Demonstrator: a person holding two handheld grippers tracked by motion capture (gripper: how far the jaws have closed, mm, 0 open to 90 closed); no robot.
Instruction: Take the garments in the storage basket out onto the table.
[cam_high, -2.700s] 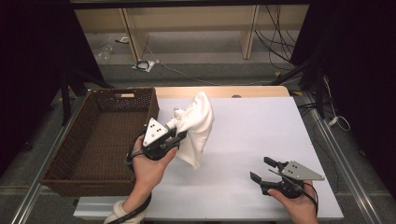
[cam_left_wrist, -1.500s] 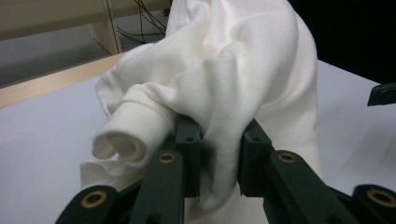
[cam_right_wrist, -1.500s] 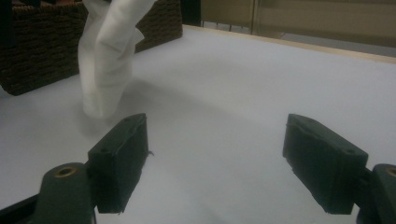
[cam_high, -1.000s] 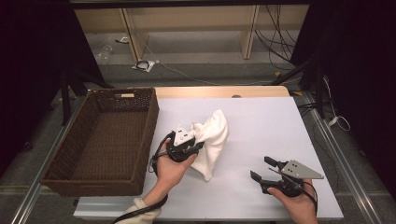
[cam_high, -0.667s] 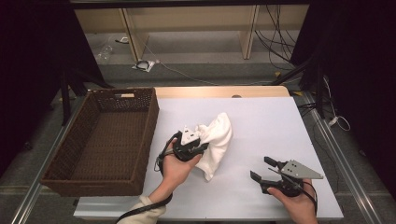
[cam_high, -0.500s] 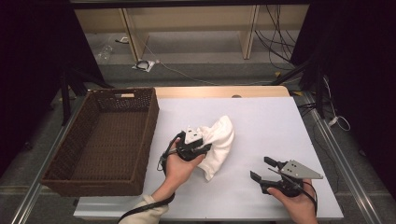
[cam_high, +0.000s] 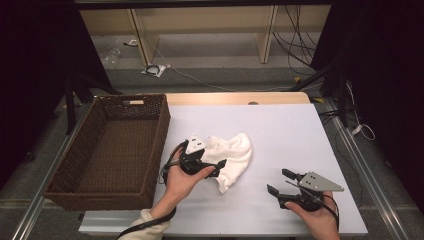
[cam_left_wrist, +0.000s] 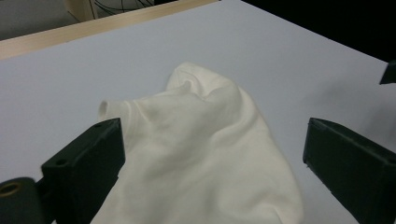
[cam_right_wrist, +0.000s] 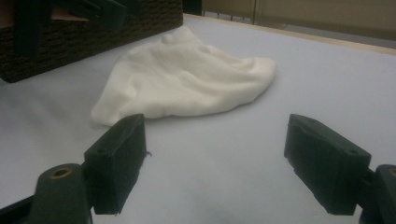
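White tabletop (cam_high: 300, 135) carried a crumpled white cloth (cam_high: 232, 160) near centre, about 3 o'clock of the wicker basket (cam_high: 112, 150). Left gripper (cam_high: 212, 167) hovered at the cloth's 9 o'clock edge, jaws spread wide with the fabric lying between them, not pinched. Right gripper (cam_high: 280, 182) sat at 5 o'clock, jaws apart, empty.

Risk: closing here might catch only a top fold, so the cloth could slip or drag. Cloth's underside and far edge were hidden.

High view: overhead, facing forward and down. Gripper views: low, close; all share the crumpled white cloth (cam_high: 231, 159) (cam_left_wrist: 201, 154) (cam_right_wrist: 187, 79).
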